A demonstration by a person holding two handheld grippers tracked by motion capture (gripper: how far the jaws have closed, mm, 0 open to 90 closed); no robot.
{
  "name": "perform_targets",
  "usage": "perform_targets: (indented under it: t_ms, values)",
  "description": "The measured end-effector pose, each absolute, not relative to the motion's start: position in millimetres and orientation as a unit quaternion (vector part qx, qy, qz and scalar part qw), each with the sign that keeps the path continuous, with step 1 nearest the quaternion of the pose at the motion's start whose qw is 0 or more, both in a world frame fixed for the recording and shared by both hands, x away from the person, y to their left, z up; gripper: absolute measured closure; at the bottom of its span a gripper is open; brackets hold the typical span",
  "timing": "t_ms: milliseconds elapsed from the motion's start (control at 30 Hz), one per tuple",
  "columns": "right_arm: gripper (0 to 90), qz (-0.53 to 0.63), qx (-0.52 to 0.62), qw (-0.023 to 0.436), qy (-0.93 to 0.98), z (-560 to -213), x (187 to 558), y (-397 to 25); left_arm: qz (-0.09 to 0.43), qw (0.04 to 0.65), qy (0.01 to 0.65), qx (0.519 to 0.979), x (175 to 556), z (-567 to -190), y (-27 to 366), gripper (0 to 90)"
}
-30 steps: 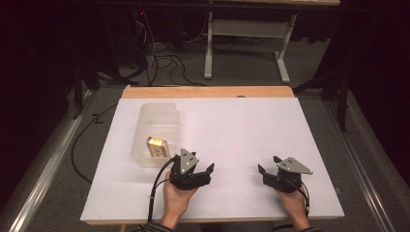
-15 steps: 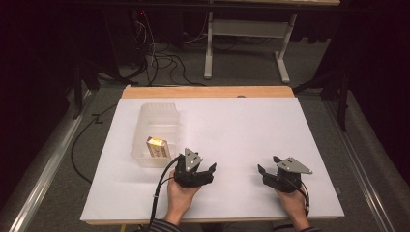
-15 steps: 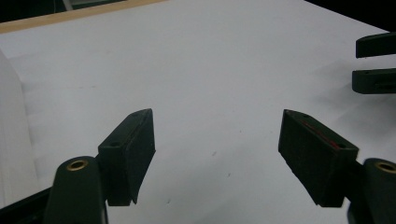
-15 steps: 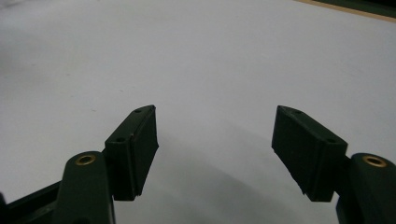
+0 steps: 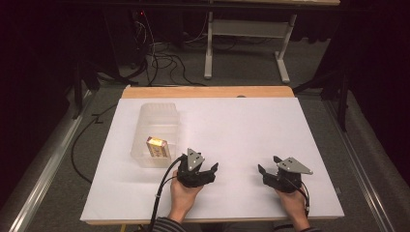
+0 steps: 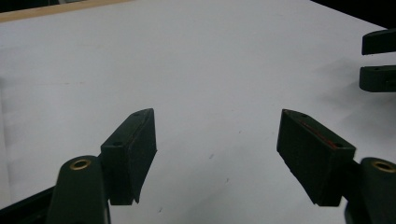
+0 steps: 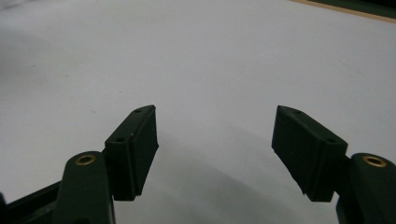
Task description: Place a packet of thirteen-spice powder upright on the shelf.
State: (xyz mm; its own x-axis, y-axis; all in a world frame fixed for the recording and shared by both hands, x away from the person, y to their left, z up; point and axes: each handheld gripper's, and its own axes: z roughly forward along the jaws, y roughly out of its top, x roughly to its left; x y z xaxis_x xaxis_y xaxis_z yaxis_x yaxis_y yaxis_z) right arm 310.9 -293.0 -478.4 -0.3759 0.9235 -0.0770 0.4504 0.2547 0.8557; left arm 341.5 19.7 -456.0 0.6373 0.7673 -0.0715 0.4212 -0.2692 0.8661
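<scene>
The small box (image 5: 157, 146) sat inside the clear container (image 5: 155, 131), untouched; left gripper (image 5: 209, 170) and right gripper (image 5: 267, 170) gaped empty, work unstarted.

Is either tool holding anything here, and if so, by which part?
Nothing is held: the left tool and right tool are both open over the bare white table.

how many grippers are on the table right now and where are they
2. The left gripper sits near the front edge of the white table, just right of the clear container that holds a small box. The right gripper sits farther right, near the same edge. Both are open.
</scene>
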Motion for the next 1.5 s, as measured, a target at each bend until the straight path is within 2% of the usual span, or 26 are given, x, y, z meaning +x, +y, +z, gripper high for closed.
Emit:
perform_targets:
  t_ms: [400, 1200, 1500]
  values:
    - [31.9, 0.393, 0.468, 0.302, 0.731, -479, 311, -293, 0.209, 0.451, 0.380, 0.780, 347, -470, 11, 29.6]
    - [31.7, 0.391, 0.467, 0.301, 0.734, -478, 311, -293, 0.214, 0.451, 0.391, 0.773, 350, -481, 11, 29.6]
    - [31.8, 0.389, 0.466, 0.302, 0.735, -479, 311, -292, 0.219, 0.451, 0.376, 0.780, 347, -482, 9, 31.2]
